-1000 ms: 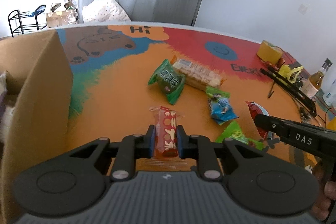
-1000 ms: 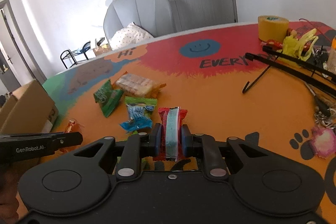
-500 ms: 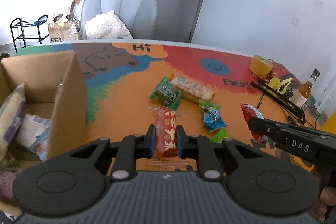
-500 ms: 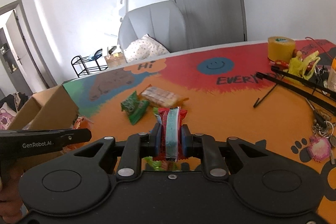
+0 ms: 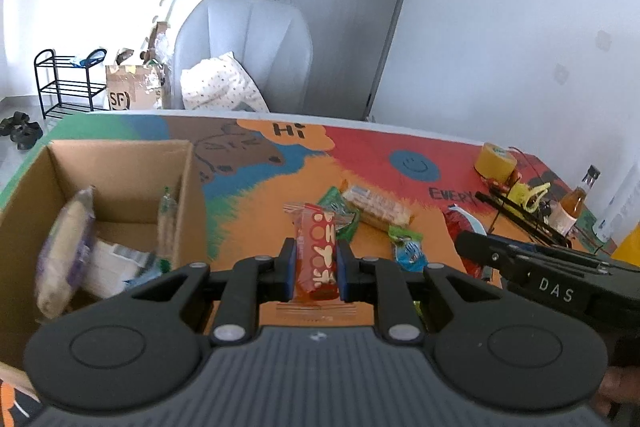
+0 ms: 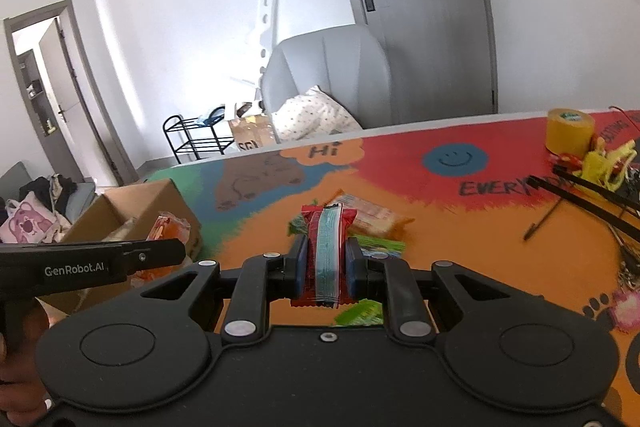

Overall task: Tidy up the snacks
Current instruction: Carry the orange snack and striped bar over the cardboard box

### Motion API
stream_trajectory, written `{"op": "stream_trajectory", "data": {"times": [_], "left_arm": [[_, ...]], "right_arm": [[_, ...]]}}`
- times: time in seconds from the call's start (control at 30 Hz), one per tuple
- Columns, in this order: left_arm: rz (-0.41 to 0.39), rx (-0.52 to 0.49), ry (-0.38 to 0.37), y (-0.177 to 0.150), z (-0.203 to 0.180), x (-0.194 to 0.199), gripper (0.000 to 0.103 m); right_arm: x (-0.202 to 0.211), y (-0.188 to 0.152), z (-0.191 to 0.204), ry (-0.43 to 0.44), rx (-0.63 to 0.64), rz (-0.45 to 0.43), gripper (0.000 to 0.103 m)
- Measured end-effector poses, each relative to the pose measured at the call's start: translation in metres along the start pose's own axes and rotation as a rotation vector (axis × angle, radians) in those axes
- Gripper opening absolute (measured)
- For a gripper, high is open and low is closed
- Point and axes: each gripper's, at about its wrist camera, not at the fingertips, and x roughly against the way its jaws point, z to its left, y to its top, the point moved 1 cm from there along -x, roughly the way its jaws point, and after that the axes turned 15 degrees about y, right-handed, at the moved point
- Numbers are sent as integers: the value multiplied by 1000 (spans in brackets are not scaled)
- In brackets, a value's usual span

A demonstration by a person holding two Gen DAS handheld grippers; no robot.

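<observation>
Two black plastic handheld grippers, left gripper (image 5: pixel 316 261) and right gripper (image 6: pixel 326 265), with blue-padded fingers (image 5: pixel 289 267), silver screws, and white "DAS" and "GenRobot.AI" lettering.

A lived-in home room. Beyond the bench (image 5: pixel 256 195) with its cartoon mat stands a grey armchair (image 5: pixel 248 43) holding a dotted pillow (image 5: pixel 218 87), a shoe rack (image 5: pixel 66 79) with shoes (image 5: pixel 20 131) beside it on the floor, a grey door (image 6: pixel 416 7), and clothes heaped on a sofa (image 6: pixel 44 195) at far left.
</observation>
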Motion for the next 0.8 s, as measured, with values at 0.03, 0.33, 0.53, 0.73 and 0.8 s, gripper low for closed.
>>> {"op": "stream_trajectory", "data": {"times": [0.03,0.33,0.53,0.73,0.8], "left_arm": [[-4,3,2,1,2,1,19],[-40,36,23,7,25,14,19],[-49,62,44,11,43,16,19],[-55,92,69,13,64,17,19],[-54,108,79,14,73,16,19]], "right_arm": [[-1,1,2,4,4,-1,18],[-9,9,25,41,41,-7,18],[-18,12,39,61,62,-1,18],[-28,14,52,83,80,7,18],[-32,15,58,91,88,12,18]]}}
